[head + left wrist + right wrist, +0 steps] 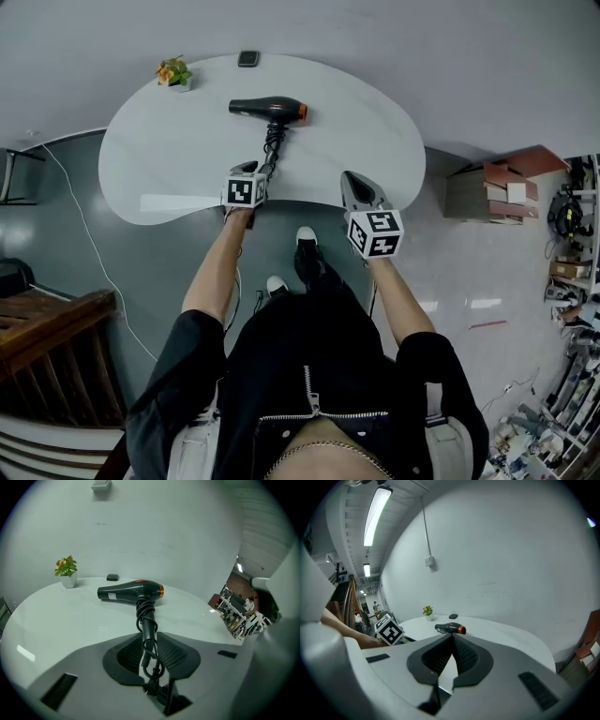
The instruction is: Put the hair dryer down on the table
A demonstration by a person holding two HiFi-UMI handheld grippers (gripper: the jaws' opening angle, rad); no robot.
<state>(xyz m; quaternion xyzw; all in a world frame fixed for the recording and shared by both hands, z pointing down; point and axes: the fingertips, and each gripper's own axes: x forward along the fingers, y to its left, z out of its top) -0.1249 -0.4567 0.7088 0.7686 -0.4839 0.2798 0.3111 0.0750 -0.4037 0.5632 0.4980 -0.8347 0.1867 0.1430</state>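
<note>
Left gripper view: hair dryer (pixel 131 592) lies on the table (pixel 56 620), left gripper (pixel 149 639) narrowly clasping its cord-wrapped handle, right gripper (pixel 452 639) closed and empty; best release wide, then withdraw straight without snagging cord.

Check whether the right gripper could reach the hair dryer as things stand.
Probably yes: the right gripper, shut and empty, hovers at the table's edge, with only bare tabletop before the hair dryer.
</note>
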